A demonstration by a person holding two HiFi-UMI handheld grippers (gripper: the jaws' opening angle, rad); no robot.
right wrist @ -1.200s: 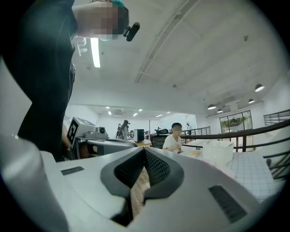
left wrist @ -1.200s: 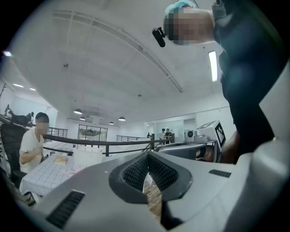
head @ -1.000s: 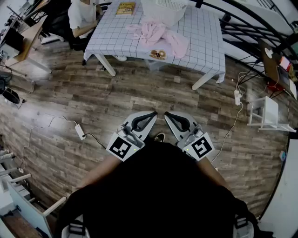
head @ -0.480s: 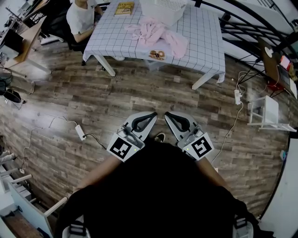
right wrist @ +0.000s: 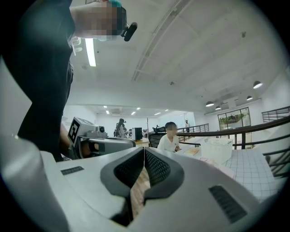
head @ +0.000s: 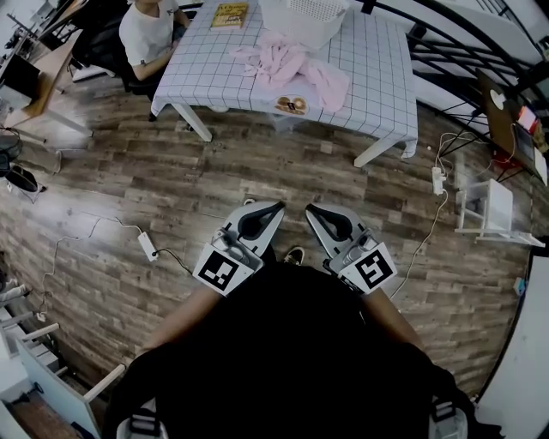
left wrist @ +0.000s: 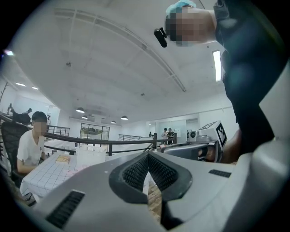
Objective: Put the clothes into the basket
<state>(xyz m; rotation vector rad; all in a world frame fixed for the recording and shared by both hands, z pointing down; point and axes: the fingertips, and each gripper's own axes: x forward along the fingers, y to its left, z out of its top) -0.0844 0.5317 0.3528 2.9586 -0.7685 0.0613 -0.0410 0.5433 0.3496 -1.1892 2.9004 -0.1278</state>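
Pink clothes (head: 290,64) lie crumpled on the checked white table (head: 377,77) far ahead, next to the white basket (head: 304,17) at the table's back edge. Both grippers are held close to my body over the wooden floor, well short of the table. The left gripper (head: 280,207) and right gripper (head: 310,209) are both shut with nothing between the jaws. The basket (right wrist: 218,150) and pink clothes (right wrist: 217,166) also show in the right gripper view; the table (left wrist: 45,174) shows in the left gripper view.
A seated person in white (head: 147,30) is at the table's left corner. A yellow book (head: 230,15) and a small round object (head: 292,105) lie on the table. A cable with a power brick (head: 147,244) runs across the floor at left; a white stool (head: 493,210) stands at right.
Both grippers have lifted slightly and edged forward; the view has shifted a little. The jaws stay shut.
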